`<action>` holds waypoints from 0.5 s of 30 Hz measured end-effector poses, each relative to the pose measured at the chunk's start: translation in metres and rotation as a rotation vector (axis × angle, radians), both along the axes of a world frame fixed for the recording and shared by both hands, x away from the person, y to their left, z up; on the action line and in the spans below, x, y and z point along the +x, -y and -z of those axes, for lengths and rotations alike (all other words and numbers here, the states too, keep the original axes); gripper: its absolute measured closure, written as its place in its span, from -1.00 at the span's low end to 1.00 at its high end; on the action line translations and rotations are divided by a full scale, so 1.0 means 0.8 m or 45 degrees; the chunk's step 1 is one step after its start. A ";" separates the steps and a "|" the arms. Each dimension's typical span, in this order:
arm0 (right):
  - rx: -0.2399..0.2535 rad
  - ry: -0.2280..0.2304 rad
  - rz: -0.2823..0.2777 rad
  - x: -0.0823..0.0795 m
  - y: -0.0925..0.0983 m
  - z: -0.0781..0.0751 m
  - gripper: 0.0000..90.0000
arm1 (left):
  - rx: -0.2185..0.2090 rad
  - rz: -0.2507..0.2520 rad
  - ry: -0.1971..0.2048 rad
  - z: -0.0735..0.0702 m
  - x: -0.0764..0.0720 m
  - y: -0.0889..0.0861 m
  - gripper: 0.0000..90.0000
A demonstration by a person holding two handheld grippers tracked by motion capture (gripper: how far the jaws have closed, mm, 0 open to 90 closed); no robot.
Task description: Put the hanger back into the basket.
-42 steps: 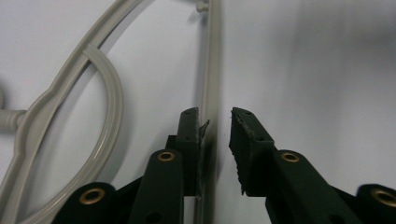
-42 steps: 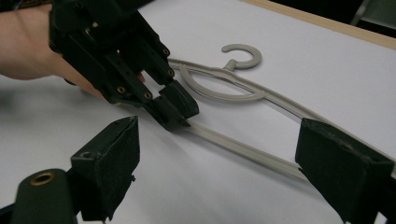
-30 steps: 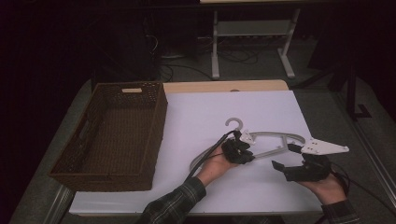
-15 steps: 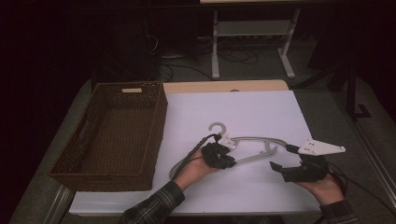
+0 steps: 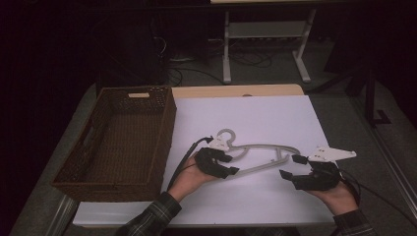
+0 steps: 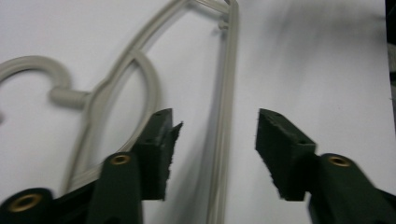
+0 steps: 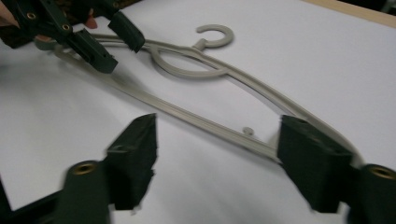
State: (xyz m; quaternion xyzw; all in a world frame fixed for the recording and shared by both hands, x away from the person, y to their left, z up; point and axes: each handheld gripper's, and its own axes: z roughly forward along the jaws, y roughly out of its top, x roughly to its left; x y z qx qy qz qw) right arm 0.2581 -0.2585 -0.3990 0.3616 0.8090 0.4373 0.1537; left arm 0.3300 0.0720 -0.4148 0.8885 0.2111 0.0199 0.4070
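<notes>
Nearest the person, the left gripper [image 5: 231,165] has just been opening, its jaws apart with the hanger's [image 5: 265,150] straight bottom bar lying loose between them, while the right gripper [image 5: 293,166], jaws parted and just been closing, hovers at the hanger's far shoulder without pressing it. The hanger lies flat on the white sheet [image 5: 255,115], right of the basket [image 5: 115,142]. It looks light, stiff and smooth, so the thin bar is probably the surest place to pinch.

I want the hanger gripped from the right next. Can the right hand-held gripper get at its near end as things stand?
Probably yes: the right hand-held gripper sits open beside the end of the hanger, with only bare white table between; the left hand-held gripper is at the far end.
</notes>
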 end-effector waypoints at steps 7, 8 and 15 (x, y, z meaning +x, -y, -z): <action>0.015 -0.021 -0.023 0.011 -0.021 -0.005 0.26 | -0.071 -0.112 0.061 -0.012 -0.006 -0.033 -0.42; 0.008 -0.022 -0.031 0.013 -0.025 -0.005 0.34 | -0.077 -0.123 0.067 -0.013 -0.007 -0.037 -0.48; -0.030 -0.028 -0.130 0.024 -0.061 -0.001 0.89 | -0.102 -0.216 0.079 -0.012 -0.009 -0.055 -0.67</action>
